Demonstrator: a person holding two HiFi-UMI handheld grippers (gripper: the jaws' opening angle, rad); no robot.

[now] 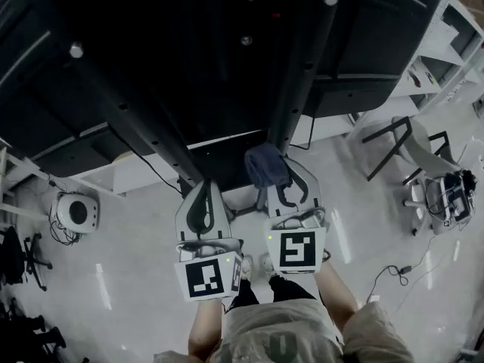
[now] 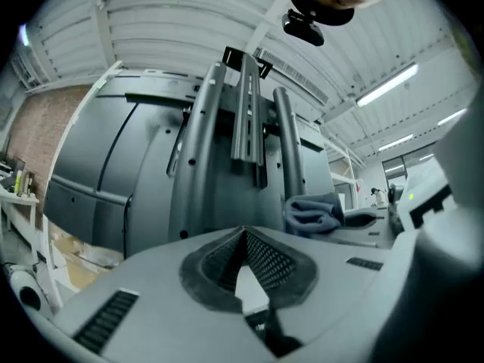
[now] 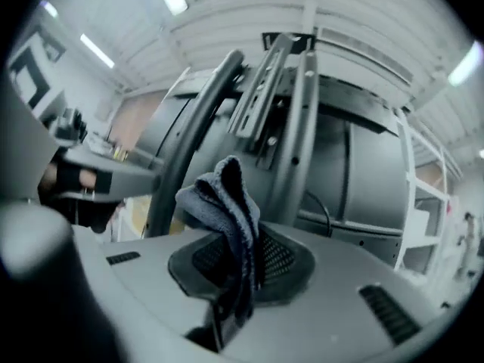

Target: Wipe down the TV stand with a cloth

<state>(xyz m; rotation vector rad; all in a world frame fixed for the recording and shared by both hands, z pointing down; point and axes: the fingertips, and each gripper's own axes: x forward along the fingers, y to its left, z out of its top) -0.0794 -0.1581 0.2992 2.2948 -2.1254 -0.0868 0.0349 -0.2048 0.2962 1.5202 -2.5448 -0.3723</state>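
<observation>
A big dark screen on a black TV stand [image 1: 299, 74] fills the top of the head view, and I face its back with its upright metal posts [image 2: 246, 127] [image 3: 295, 127]. My right gripper [image 1: 291, 174] [image 3: 240, 229] is shut on a blue-grey cloth [image 1: 265, 165] [image 3: 223, 199], which bunches up above the jaws close to the posts. To its left, my left gripper [image 1: 204, 187] [image 2: 243, 231] is shut with nothing in it, tips together. From the left gripper view the cloth [image 2: 311, 212] shows at the right.
A white round device [image 1: 76, 212] with cables sits on the pale floor at the left. To the right stand a dark-framed chair [image 1: 412, 146] and a cabled unit [image 1: 450, 191]. White shelving [image 1: 442, 51] runs along the upper right.
</observation>
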